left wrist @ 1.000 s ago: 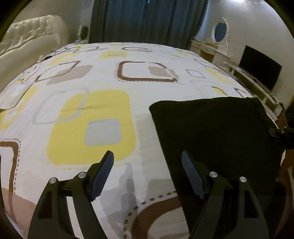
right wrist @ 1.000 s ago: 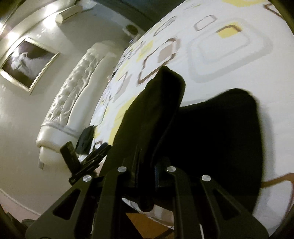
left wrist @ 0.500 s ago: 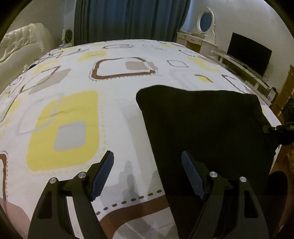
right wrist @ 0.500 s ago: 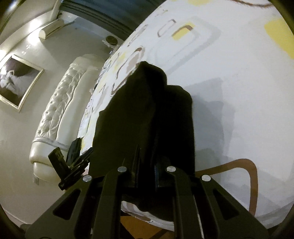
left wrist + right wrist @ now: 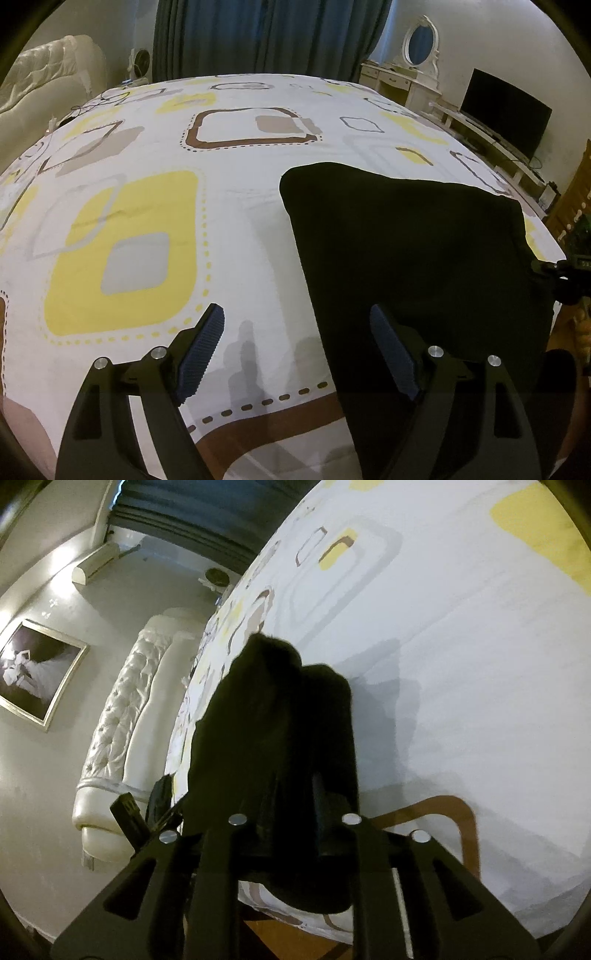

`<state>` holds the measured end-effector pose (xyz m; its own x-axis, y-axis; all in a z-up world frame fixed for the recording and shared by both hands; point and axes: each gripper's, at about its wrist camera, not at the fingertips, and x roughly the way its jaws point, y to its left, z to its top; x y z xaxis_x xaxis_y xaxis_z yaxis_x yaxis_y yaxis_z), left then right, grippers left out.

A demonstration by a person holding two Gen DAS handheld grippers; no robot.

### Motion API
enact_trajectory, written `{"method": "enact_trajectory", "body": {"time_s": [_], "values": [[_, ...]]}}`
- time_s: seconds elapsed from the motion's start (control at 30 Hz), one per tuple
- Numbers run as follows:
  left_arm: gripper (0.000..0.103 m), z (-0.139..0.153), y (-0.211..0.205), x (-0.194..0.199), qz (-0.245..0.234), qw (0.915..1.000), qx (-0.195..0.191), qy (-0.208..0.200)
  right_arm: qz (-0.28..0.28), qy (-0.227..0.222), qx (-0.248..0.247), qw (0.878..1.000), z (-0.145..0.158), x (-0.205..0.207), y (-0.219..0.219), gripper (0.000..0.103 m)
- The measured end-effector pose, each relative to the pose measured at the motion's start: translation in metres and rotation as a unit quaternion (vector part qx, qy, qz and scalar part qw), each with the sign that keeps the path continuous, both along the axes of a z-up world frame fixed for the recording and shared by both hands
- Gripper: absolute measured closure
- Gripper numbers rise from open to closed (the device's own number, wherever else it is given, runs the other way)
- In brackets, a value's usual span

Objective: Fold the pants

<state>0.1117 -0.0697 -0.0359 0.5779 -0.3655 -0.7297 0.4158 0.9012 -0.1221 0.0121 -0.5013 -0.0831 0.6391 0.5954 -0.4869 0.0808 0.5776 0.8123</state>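
Black pants (image 5: 413,251) lie folded on the bed's patterned sheet (image 5: 236,206), at the right near the front edge. My left gripper (image 5: 299,350) is open and empty, hovering above the sheet at the pants' left edge, its right finger over the black cloth. My right gripper (image 5: 291,808) is shut on an edge of the pants (image 5: 273,716); the cloth rises in a bunch between its jaws and hides the fingertips. The right gripper also shows in the left wrist view (image 5: 554,273) at the pants' right side.
A white tufted headboard (image 5: 122,709) stands at the left. Dark blue curtains (image 5: 273,37) hang behind the bed. A white vanity with an oval mirror (image 5: 417,48) and a black TV (image 5: 506,110) stand at the right. The left gripper shows in the right wrist view (image 5: 147,812).
My right gripper kept its hold and carried the pants' edge across, so the cloth now bunches narrower in its view. My left gripper drifted a little and stayed open.
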Motion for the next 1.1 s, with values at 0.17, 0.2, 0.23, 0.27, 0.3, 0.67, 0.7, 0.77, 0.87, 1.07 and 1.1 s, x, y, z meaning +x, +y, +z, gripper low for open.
{"method": "enact_trajectory", "body": {"time_s": [0.17,0.2,0.23,0.27,0.3,0.67,0.7,0.77,0.87,1.07,1.1], "values": [[0.023,0.002,0.002,-0.001,0.003,1.0000,0.008,-0.002,-0.032,-0.005,-0.037,0.999,0.012,-0.009,-0.014,0.032],[0.023,0.003,0.003,-0.002,0.004,0.9999,0.011,-0.004,-0.030,-0.010,-0.035,0.999,0.014,-0.010,-0.016,0.031],[0.023,0.003,0.005,-0.001,0.006,0.9998,0.016,-0.004,-0.025,-0.014,-0.026,0.999,0.014,-0.010,-0.018,0.029],[0.023,0.003,0.007,-0.001,0.009,0.9997,0.022,-0.003,-0.022,-0.015,-0.020,0.999,0.013,-0.009,-0.020,0.026],[0.023,0.002,0.010,-0.001,0.013,0.9995,0.028,-0.003,-0.017,-0.014,-0.018,1.000,0.012,-0.008,-0.020,0.021],[0.023,-0.012,0.021,0.017,0.002,0.9987,0.017,0.049,0.030,0.023,-0.027,0.999,-0.017,0.017,-0.009,0.019],[0.023,-0.013,0.019,0.018,-0.002,0.9985,0.012,0.053,0.031,0.021,-0.024,0.999,-0.018,0.017,-0.009,0.019],[0.023,-0.017,0.019,0.024,-0.002,0.9975,-0.008,0.070,0.040,0.021,-0.018,0.999,-0.019,0.020,-0.010,0.018],[0.022,-0.022,0.028,0.034,-0.001,0.9941,-0.055,0.093,0.059,0.017,-0.005,0.998,-0.019,0.024,-0.011,0.013],[0.018,-0.025,0.034,0.053,-0.012,0.9865,-0.113,0.118,0.087,0.015,0.014,0.996,-0.020,0.037,-0.007,0.013],[0.018,-0.024,0.035,0.054,-0.012,0.9852,-0.120,0.122,0.081,0.012,0.025,0.996,-0.020,0.037,-0.011,0.013]]}}
